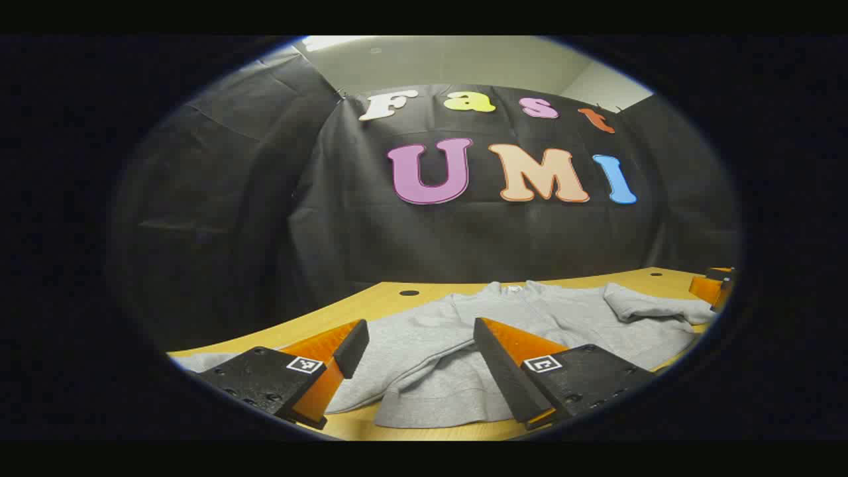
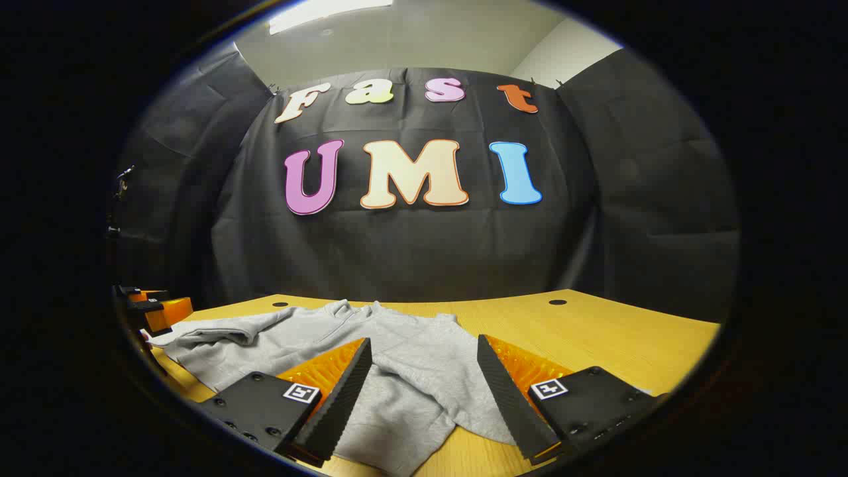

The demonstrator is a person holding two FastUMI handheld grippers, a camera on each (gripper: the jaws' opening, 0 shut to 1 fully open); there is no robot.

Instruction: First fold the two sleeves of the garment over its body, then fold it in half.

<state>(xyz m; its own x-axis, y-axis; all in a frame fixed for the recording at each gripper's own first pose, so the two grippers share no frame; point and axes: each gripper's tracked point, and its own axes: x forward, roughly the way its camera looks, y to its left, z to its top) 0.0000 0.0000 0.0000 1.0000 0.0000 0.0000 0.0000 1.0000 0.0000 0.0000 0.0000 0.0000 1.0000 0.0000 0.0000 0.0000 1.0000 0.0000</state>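
A: Where's the sweatshirt sat? Jaws?

B: Spread flat on the counter, collar at the far side. Left gripper: jaws held apart above a sleeve already laid in. Right gripper: jaws apart too, other sleeve just below, so nearer that one.

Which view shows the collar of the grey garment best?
The left gripper view: the collar faces the camera near the middle, beyond the open left gripper. In the right gripper view the collar sits off to the left, seen more obliquely.
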